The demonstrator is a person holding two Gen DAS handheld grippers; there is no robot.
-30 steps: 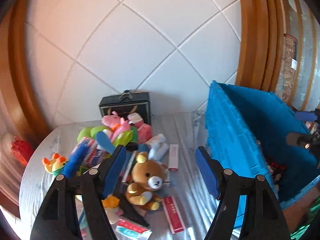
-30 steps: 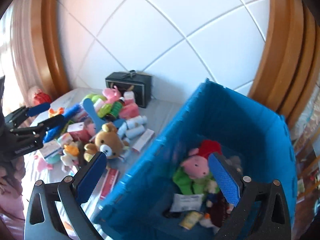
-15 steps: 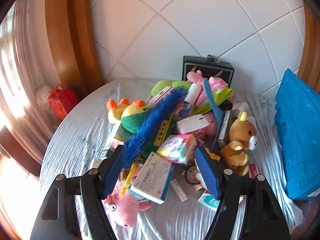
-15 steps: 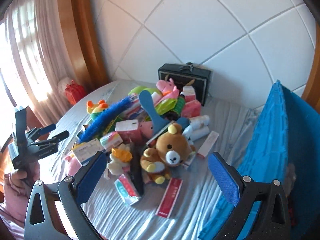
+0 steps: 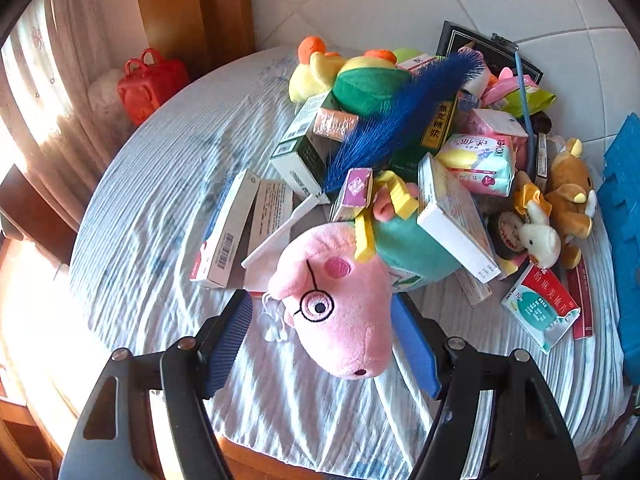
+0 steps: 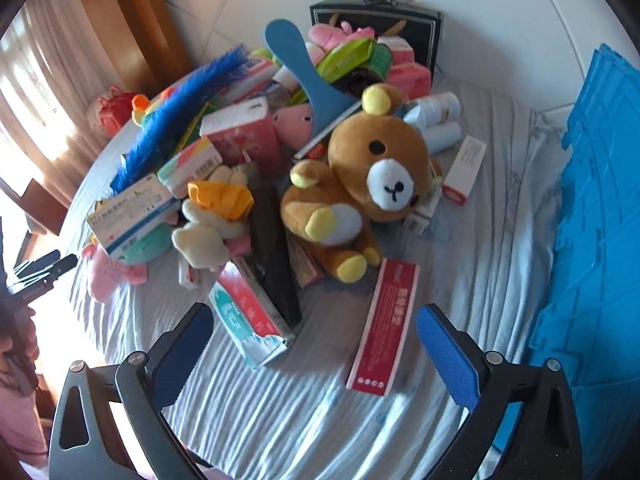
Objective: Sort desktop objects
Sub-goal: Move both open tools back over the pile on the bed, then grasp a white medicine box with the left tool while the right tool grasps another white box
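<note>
Where pile ends, pink pig plush (image 5: 340,300): round glasses, teal shirt

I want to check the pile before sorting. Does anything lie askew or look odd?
Yes. A white box leans tilted on the pink pig plush, propped and not flat. The blue feather duster lies slanted across several boxes. Nothing looks spilled or damaged.

A bear plush (image 6: 376,168) is lying right of the toy-and-box pile on the counter (image 6: 500,240), a crate (image 6: 596,208) standing farther right.
</note>
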